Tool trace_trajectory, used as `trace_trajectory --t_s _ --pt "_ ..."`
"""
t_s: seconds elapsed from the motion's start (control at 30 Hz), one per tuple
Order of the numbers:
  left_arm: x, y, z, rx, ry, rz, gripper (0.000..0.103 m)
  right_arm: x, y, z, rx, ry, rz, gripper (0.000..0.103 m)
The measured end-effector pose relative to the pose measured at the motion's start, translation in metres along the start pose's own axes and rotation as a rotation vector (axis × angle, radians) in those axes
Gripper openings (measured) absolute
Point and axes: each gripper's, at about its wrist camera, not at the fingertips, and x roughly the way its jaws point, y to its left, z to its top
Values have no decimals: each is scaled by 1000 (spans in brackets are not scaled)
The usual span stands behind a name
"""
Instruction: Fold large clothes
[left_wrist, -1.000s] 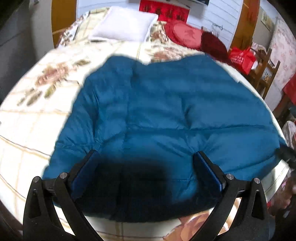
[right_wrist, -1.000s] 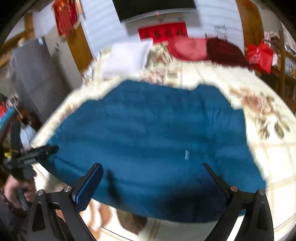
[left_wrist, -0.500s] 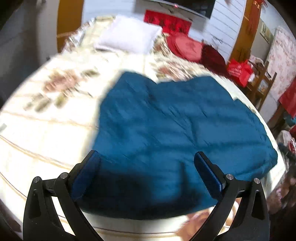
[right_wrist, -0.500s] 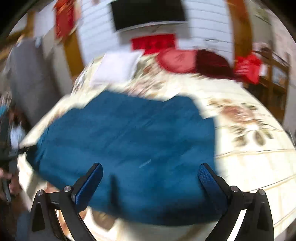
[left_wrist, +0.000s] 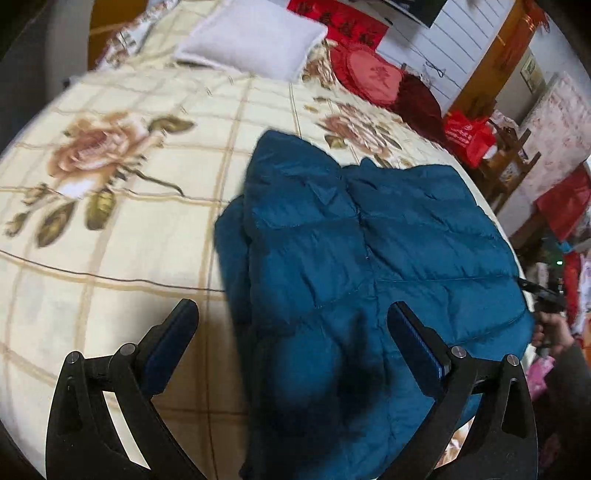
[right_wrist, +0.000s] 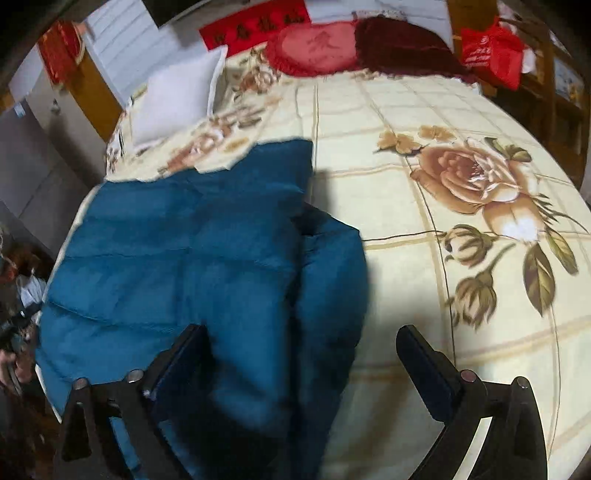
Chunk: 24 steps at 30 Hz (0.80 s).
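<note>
A large teal quilted jacket (left_wrist: 369, 258) lies flat on the bed, back side up, and also shows in the right wrist view (right_wrist: 192, 258). My left gripper (left_wrist: 291, 325) is open and empty, held above the jacket's left edge near the bed's front. My right gripper (right_wrist: 303, 350) is open and empty, above the jacket's right edge, where a sleeve (right_wrist: 328, 280) lies along the side. The other gripper shows faintly at the far right of the left wrist view (left_wrist: 543, 295).
The bed has a cream floral checked cover (left_wrist: 110, 206). A white pillow (left_wrist: 255, 37), a red round cushion (left_wrist: 373, 74) and a dark red cushion (left_wrist: 417, 99) lie at the head. A red bag (left_wrist: 465, 136) and wooden furniture stand at the right side.
Both grippers have swung apart: the left view now looks at the jacket's left edge, the right view at its right edge. Both stay open and empty. The jacket has not moved.
</note>
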Motion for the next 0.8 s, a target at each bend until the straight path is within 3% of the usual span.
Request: trace_trajectory --t_s 0.07,0.13,0.3,0.37,0.43,0.67,0.8 --pt "10 4 5 10 24 7 103 16 -17 1 41 55 103 103" --pt "23 10 9 16 64 0 103 18 -21 0 12 35 140 103" --pt "56 29 26 -1 167 -128 103 21 -21 1 -48 15 232 103" --pt "59 32 34 12 152 -161 103 27 -20 6 -70 0 281 100" --pt "62 34 38 24 145 -183 103 29 -19 7 -77 -25 322 90" --pt "70 23 45 74 131 -241 102 30 -19 4 -90 -63 375 89" --pt "66 29 41 60 90 -300 81 31 -26 1 -69 -56 449 89"
